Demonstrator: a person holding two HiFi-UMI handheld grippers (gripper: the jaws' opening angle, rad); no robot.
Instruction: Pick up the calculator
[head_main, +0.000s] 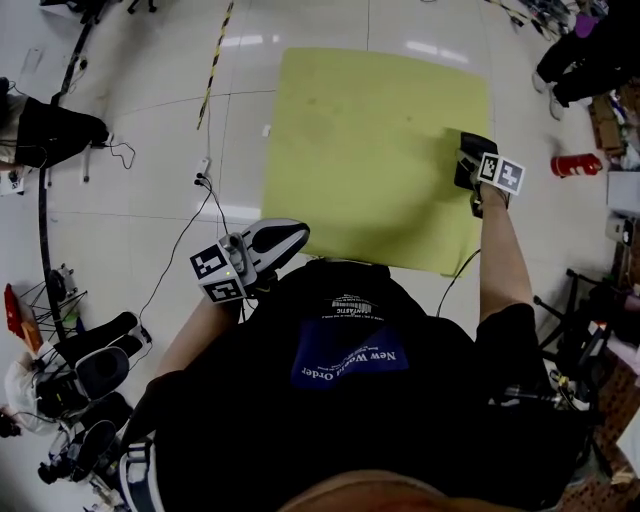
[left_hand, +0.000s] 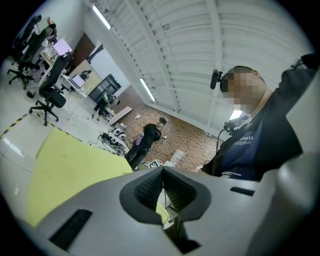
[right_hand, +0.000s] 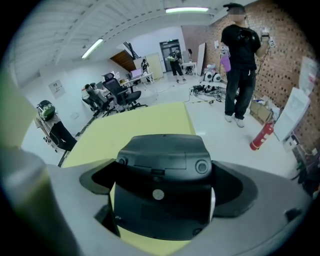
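Closest in the head view is the person's black shirt (head_main: 340, 400), with the left claw (head_main: 285, 238) held just in front of the chest, beside the near left corner of the yellow-green tabletop (head_main: 370, 130). Its marker cube (head_main: 218, 272) sits toward the body. In the left gripper view this claw (left_hand: 162, 176) has its ribbed pads (left_hand: 147, 189) pressed together with nothing between them.

Farther out, the right arm (head_main: 500, 260) reaches forward along the tabletop's right edge, and the right claw (head_main: 470, 160) sits over that edge, its marker cube (head_main: 500, 172) on the near side. The right gripper view shows this claw (right_hand: 162, 175) clamped on the black calculator (right_hand: 159, 200). The jaws grip the calculator's two sides, and its underside faces the camera, with a battery cover (right_hand: 160, 160) and round feet visible. Yellow-green surface shows beneath and beyond the calculator; whether its lower edge touches the tabletop cannot be told.

Beyond the tabletop lies a pale tiled floor (head_main: 150, 130), with a cable (head_main: 215, 200) trailing off the left side. A red fire extinguisher (right_hand: 262, 136) lies on the floor to the right, well apart from the tabletop. A person in dark clothes (right_hand: 240, 60) stands past it near a brick wall (right_hand: 280, 45). Office chairs (right_hand: 120, 92) stand at the far left.
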